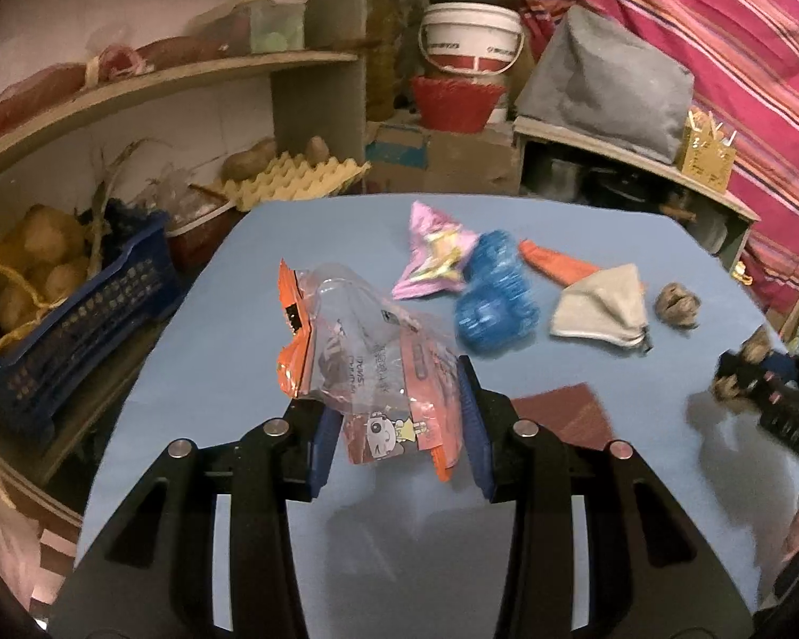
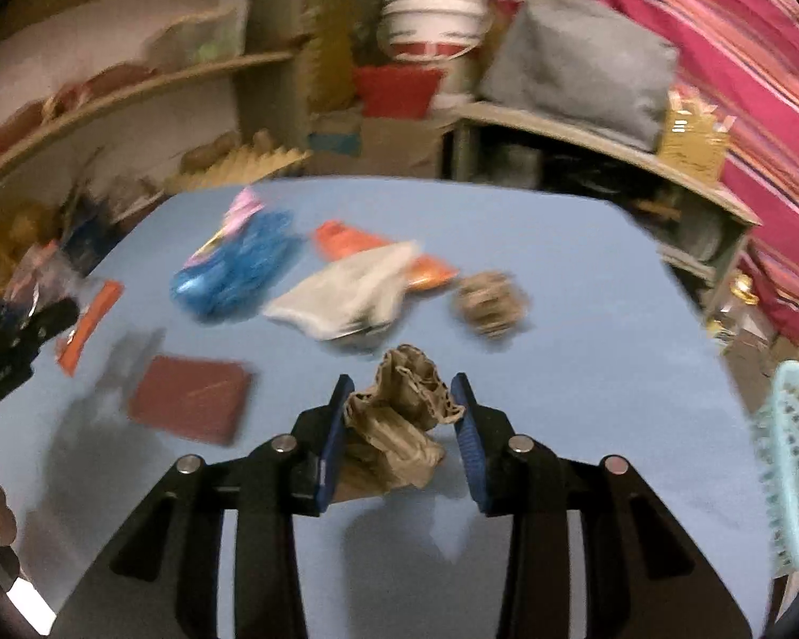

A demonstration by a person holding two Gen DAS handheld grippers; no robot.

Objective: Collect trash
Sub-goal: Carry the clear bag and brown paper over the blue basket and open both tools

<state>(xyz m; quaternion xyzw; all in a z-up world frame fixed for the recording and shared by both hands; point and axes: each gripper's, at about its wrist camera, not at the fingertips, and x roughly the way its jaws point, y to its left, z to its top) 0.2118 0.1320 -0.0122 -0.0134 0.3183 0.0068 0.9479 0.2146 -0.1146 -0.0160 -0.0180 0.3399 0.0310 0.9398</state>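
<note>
the left gripper (image 1: 397, 415) clamps a limp, slippery clear-and-orange plastic wrapper (image 1: 367, 351) by its lower edge. the right gripper (image 2: 402, 426) has its jaws around a light, crushable crumpled brown cardboard wad (image 2: 399, 410) above the blue table (image 2: 586, 373); whether both pads press cannot be told.

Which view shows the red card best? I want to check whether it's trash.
The left wrist view: the red card is sharper there, though the left gripper hides one corner. The right wrist view shows the whole card, flat on the blue table, but motion-blurred.

A blue table (image 1: 197, 330) stands before cluttered wooden shelves (image 1: 197, 72); a pink striped cloth (image 1: 719, 26) hangs at right under dim light.
</note>
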